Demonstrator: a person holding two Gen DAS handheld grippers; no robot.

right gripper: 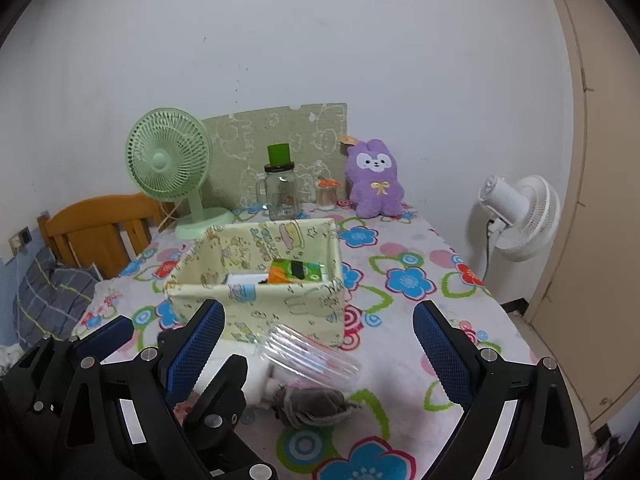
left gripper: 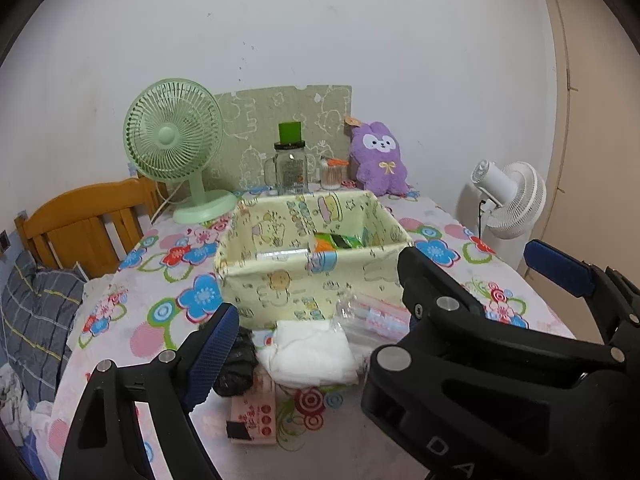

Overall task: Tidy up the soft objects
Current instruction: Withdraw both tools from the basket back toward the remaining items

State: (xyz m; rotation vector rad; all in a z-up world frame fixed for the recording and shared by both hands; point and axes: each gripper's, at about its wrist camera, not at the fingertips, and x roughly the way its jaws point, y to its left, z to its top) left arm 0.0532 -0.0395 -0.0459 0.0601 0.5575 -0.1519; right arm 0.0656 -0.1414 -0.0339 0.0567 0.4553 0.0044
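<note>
A yellow fabric storage box (left gripper: 304,280) (right gripper: 280,300) stands mid-table with orange and green packets inside. In front of it lie a folded white cloth (left gripper: 310,354), a black crumpled bag (left gripper: 238,364), a clear plastic bag (left gripper: 372,316) (right gripper: 312,356), a pink packet (left gripper: 256,418) and a grey drawstring pouch (right gripper: 312,404). My left gripper (left gripper: 312,340) is open above the white cloth. My right gripper (right gripper: 320,352) is open above the clear bag and grey pouch. A purple plush rabbit (left gripper: 380,158) (right gripper: 374,178) leans on the wall.
A green desk fan (left gripper: 176,144) (right gripper: 170,168), a glass jar (left gripper: 290,168) (right gripper: 282,192) and a swab jar (left gripper: 332,174) stand at the back. A white fan (left gripper: 508,200) (right gripper: 520,216) is off the table's right. A wooden chair (left gripper: 88,224) is left.
</note>
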